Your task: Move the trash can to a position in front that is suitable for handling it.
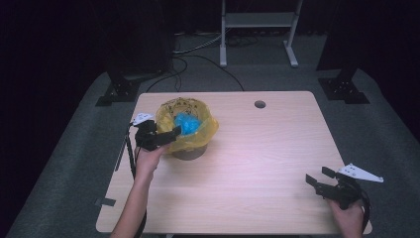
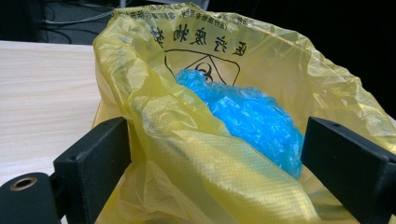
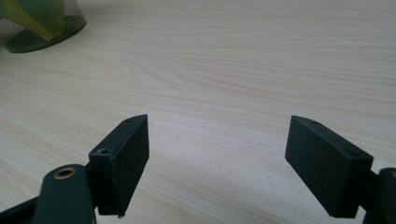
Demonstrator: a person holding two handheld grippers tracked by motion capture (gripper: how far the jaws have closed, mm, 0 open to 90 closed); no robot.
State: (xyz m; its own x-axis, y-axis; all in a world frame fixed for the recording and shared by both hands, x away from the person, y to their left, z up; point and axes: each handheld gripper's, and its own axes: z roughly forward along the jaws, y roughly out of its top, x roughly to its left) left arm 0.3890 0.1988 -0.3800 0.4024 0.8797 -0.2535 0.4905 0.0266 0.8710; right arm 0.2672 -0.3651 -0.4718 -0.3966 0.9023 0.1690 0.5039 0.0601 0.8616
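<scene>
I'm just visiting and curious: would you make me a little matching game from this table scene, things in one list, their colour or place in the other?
Things:
1. bag
2. crumpled film
3. left gripper
4. right gripper

Descriptions:
A. blue, lying inside the bag
B. open above bare table near its right edge
C. yellow, lining a small bin
D. open around the bag's near rim

Pairs: 1-C, 2-A, 3-D, 4-B
</scene>
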